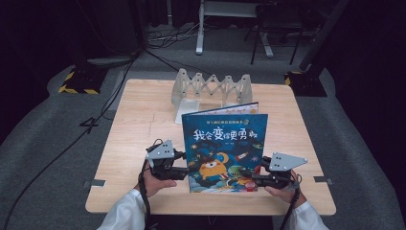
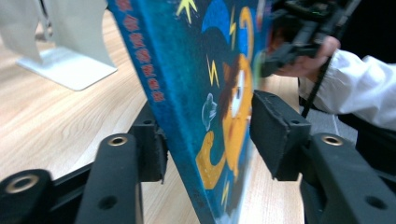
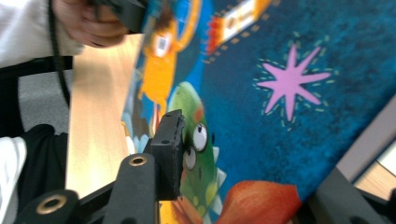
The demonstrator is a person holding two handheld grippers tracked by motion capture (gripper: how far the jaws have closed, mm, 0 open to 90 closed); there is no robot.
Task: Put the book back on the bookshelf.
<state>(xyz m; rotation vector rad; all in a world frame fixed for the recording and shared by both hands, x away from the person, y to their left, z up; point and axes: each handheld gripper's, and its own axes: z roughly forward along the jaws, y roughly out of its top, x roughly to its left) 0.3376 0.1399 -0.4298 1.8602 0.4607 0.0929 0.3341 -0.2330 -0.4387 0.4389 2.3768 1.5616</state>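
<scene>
A blue picture book (image 1: pixel 225 143) with an orange monster on its cover stands tilted at the table's front, between my two grippers. My right gripper (image 1: pixel 249 178) is shut on its lower right corner. In the right gripper view one pad (image 3: pixel 170 154) presses the cover (image 3: pixel 299 56) by a green creature, and the other jaw sits behind the book. My left gripper (image 1: pixel 187 171) is at the book's left edge. In the left gripper view the book (image 2: pixel 187 60) passes slantwise between the jaws; one pad (image 2: pixel 154 149) lies against its back, the other pad (image 2: pixel 275 130) stands slightly off the cover.
A white folding book rack (image 1: pixel 210 86) stands at the table's back, with another book (image 1: pixel 234 108) leaning in it just behind the held one. The wooden table (image 1: pixel 139 120) has bare surface at left. Cables and stand feet lie on the floor beyond.
</scene>
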